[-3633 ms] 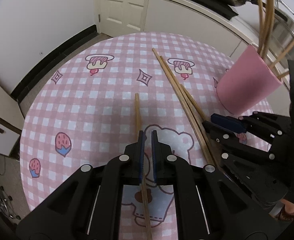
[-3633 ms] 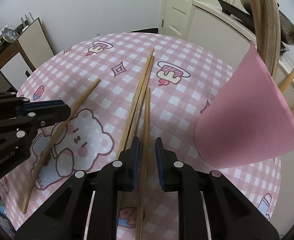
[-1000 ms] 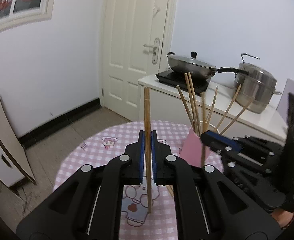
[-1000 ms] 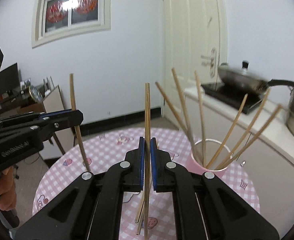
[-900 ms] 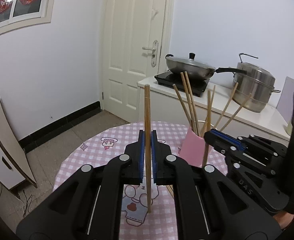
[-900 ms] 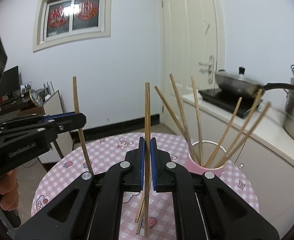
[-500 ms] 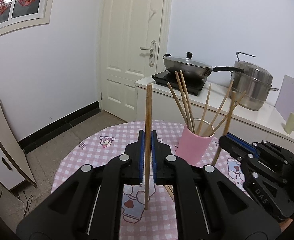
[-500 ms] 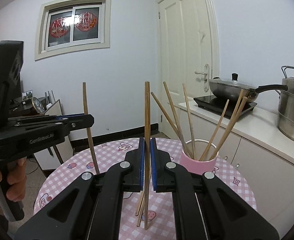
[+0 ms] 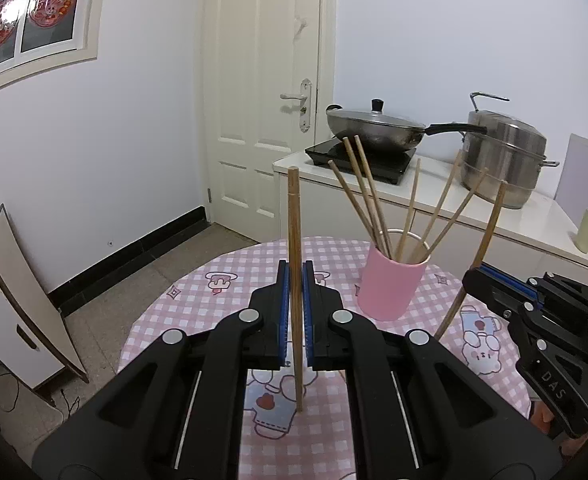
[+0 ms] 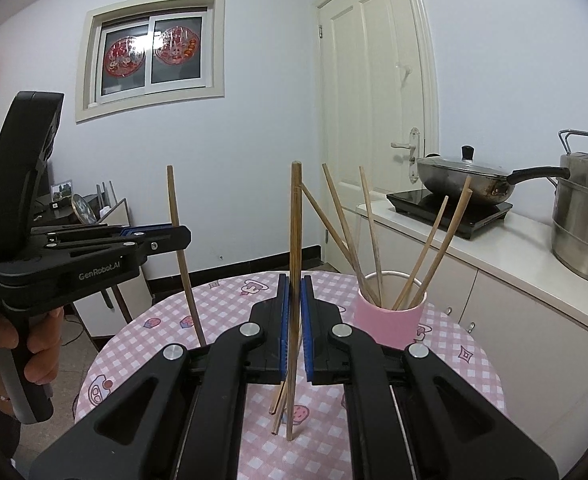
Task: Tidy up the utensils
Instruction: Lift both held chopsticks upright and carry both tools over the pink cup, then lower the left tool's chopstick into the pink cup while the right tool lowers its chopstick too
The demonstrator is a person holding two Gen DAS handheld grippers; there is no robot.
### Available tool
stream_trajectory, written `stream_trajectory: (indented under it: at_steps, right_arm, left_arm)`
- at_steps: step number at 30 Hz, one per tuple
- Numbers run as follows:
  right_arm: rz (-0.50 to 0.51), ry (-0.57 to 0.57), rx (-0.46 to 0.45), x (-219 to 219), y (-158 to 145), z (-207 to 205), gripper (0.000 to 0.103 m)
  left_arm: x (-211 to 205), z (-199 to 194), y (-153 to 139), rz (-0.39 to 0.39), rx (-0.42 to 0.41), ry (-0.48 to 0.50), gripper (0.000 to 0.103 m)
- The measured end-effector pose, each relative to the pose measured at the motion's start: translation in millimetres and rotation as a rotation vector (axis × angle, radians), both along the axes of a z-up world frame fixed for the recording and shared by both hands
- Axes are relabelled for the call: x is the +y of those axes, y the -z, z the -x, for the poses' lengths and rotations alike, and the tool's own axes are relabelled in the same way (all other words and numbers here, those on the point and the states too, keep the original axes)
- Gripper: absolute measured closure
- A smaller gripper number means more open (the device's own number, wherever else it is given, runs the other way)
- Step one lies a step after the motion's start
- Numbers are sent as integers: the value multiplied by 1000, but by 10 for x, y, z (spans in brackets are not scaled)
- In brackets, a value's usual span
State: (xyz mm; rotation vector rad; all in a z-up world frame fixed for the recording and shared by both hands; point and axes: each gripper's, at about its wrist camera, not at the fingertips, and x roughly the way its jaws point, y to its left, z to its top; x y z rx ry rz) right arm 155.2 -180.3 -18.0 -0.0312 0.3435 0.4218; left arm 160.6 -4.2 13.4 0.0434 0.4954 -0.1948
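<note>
Wooden chopsticks stand upright, one clamped in the left gripper (image 9: 293,312), one in the right gripper (image 10: 292,320); next, each likely needs lowering tip-first into the pink cup (image 9: 390,284) at two o'clock.

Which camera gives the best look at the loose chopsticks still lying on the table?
The right wrist view: the loose chopsticks lie on the checked tablecloth just behind the upright chopstick in the right gripper. In the left wrist view, gripper bodies hide them.
</note>
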Motion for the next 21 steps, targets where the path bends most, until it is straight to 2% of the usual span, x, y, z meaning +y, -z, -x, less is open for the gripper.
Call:
stream_trajectory:
  at_steps: [6, 12, 21]
  right_arm:
    - [-8, 13, -27, -73, -97, -2, 99]
    - [17, 49, -74, -170, -261, -10, 99]
    - [33, 116, -146, -392, -574, -44, 99]
  left_arm:
    - [-2, 2, -93, 40, -3, 9, 97]
    - [-147, 9, -312, 71, -23, 73, 97]
    - [-512, 38, -775, 106, -126, 155, 97]
